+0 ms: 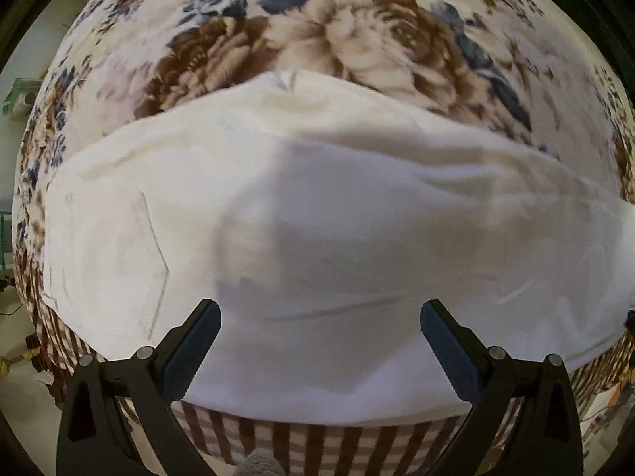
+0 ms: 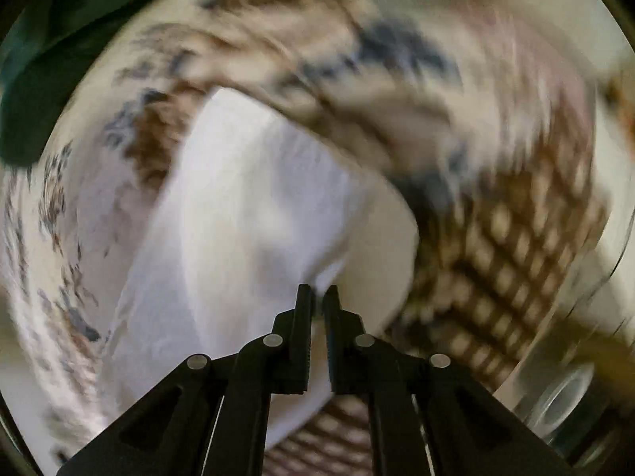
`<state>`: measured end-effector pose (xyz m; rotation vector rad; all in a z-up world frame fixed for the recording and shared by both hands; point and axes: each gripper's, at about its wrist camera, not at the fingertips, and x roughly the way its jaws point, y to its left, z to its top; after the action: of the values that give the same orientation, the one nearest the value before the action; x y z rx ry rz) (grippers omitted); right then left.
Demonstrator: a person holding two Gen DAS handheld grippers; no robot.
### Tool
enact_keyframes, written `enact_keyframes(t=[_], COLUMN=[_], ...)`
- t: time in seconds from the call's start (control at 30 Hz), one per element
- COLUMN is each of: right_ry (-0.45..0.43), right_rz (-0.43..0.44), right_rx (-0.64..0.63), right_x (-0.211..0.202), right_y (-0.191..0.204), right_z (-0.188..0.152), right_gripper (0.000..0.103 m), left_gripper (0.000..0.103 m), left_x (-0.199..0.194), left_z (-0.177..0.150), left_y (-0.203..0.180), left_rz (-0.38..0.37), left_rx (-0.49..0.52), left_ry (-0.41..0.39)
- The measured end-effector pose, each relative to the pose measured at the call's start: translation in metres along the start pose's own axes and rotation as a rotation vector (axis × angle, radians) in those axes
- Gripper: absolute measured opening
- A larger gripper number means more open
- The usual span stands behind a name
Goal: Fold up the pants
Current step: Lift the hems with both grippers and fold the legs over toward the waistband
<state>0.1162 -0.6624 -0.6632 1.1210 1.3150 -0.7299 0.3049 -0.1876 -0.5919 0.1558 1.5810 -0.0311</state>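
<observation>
White pants [image 1: 317,214] lie spread across a floral blanket [image 1: 301,27]; a pocket seam shows at their left. My left gripper [image 1: 319,311] is open and empty, hovering over the near edge of the pants. In the right wrist view, which is motion-blurred, the pants [image 2: 238,214] run up the middle. My right gripper [image 2: 317,291] is shut on the near edge of the white fabric, which is pinched between the fingers.
The floral blanket [image 2: 397,79] covers a bed with a brown checked skirt [image 1: 285,440] along its near side [image 2: 516,246]. A dark green shape [image 2: 51,63] sits at the upper left of the right wrist view. Floor and small clutter lie beyond the bed's left edge [image 1: 16,99].
</observation>
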Motion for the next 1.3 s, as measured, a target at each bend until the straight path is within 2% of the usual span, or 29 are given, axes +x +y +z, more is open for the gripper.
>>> enact_keyframes(t=[0.03,0.07,0.1,0.13,0.17,0.2,0.27,0.3,0.33,0.4,0.53,0.63,0.7,0.8,0.83,0.87,0.9,1.0,1.07,1.2,1.23,1.3], right_ry=[0.000,-0.012,-0.022,-0.029,-0.030,-0.026,-0.017,-0.033,-0.046,-0.088,-0.167,-0.110,-0.028,0.009,-0.004,-0.015,-0.013,0.091,0.221,0.325,0.323,0.313], right_rz=[0.023,0.070,0.113,0.144,0.156,0.151,0.124,0.126,0.098,-0.012,-0.088,-0.118,-0.121,-0.086,-0.083,-0.075,-0.062,0.015,0.071,0.113,0.116,0.073], right_rx=[0.017,0.023,0.025,0.028,0.031,0.035,0.047,0.050,0.042,0.007,-0.046,0.015,0.030,-0.002,-0.011,-0.016,-0.023,-0.103,-0.142,-0.124,-0.123,-0.125], right_x=[-0.002,-0.004,-0.004,-0.004,-0.002,0.003,0.014,0.019,0.017,0.006,-0.033,-0.020,-0.002,-0.005,-0.013,-0.022,-0.028,-0.021,0.002,0.041,0.045,0.059], right_y=[-0.006,-0.008,-0.008,-0.007,-0.005,-0.001,0.002,0.005,0.005,0.008,0.004,-0.011,-0.016,-0.007,-0.004,0.000,0.002,0.031,0.051,0.073,0.077,0.088], right_z=[-0.007,-0.011,-0.010,-0.013,-0.015,-0.013,-0.015,-0.016,-0.015,-0.020,-0.034,-0.032,-0.029,-0.041,-0.051,-0.066,-0.078,-0.133,-0.175,-0.227,-0.233,-0.242], right_gripper=[0.015,0.028,0.036,0.053,0.062,0.063,0.059,0.049,0.004,0.004,0.004,0.004,0.006,0.023,0.037,0.045,0.046,0.046,0.046,0.046,0.043,0.019], left_gripper=[0.103,0.103,0.103,0.103,0.103,0.103,0.103,0.103,0.103,0.103,0.103,0.103,0.103,0.103,0.103,0.103,0.103,0.103,0.103,0.102,0.098,0.086], left_x=[0.000,0.000,0.000,0.001,0.001,0.003,0.006,0.005,0.005,0.003,0.000,0.008,0.011,0.011,0.010,0.009,0.007,0.002,0.003,0.025,0.031,0.043], left_z=[-0.002,-0.004,-0.005,-0.005,-0.006,-0.006,-0.005,-0.006,-0.007,-0.004,-0.003,-0.003,-0.009,-0.017,-0.020,-0.023,-0.027,-0.044,-0.057,-0.078,-0.083,-0.085], left_y=[-0.001,-0.003,-0.003,-0.005,-0.008,-0.007,-0.003,-0.003,-0.003,-0.005,0.001,0.024,0.035,0.052,0.061,0.070,0.082,0.128,0.162,0.228,0.239,0.268], left_rz=[0.001,-0.001,-0.005,-0.005,-0.006,-0.008,-0.006,-0.004,-0.002,-0.004,0.001,-0.008,-0.011,-0.021,-0.027,-0.030,-0.030,-0.035,-0.029,-0.047,-0.063,-0.105], left_rx=[0.010,0.017,0.027,0.029,0.028,0.025,0.019,0.015,0.010,0.000,-0.027,-0.069,-0.089,-0.107,-0.118,-0.129,-0.148,-0.239,-0.326,-0.477,-0.500,-0.552], left_ry=[-0.004,-0.006,-0.006,-0.006,-0.005,-0.002,0.000,-0.003,-0.005,-0.011,-0.012,0.016,0.029,0.032,0.029,0.027,0.024,0.016,0.021,0.069,0.081,0.095])
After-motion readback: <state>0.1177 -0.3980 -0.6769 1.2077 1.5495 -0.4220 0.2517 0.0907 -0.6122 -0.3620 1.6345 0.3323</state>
